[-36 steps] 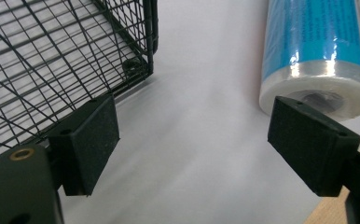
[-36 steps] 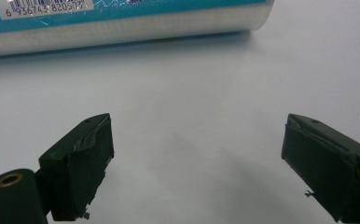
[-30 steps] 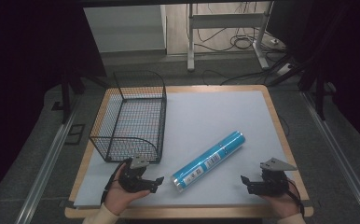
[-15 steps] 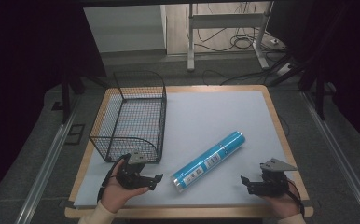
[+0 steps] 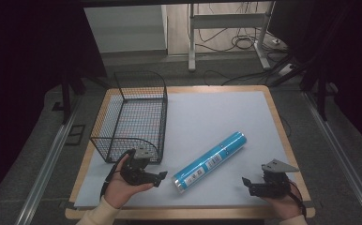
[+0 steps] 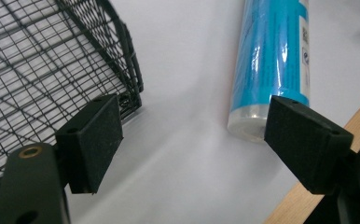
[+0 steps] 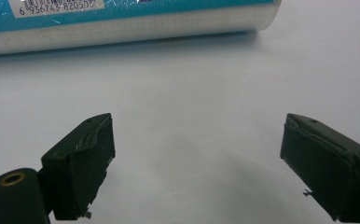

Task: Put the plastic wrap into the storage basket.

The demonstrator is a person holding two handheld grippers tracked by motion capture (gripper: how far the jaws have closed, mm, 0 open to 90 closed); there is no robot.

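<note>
You are holding the left gripper (image 5: 162, 178) just beside the blue tube's (image 5: 210, 161) near end, jaws apart; the right gripper (image 5: 247, 183) is waiting farther off, jaws apart.

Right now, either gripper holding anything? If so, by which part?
Nothing held. The left gripper and right gripper are both open, with bare mat between the jaws; the blue tube lies untouched on the table.

Black wire basket (image 5: 132, 117) and blue tube (image 5: 211, 161), apart, on pale tabletop (image 5: 207, 112).
</note>
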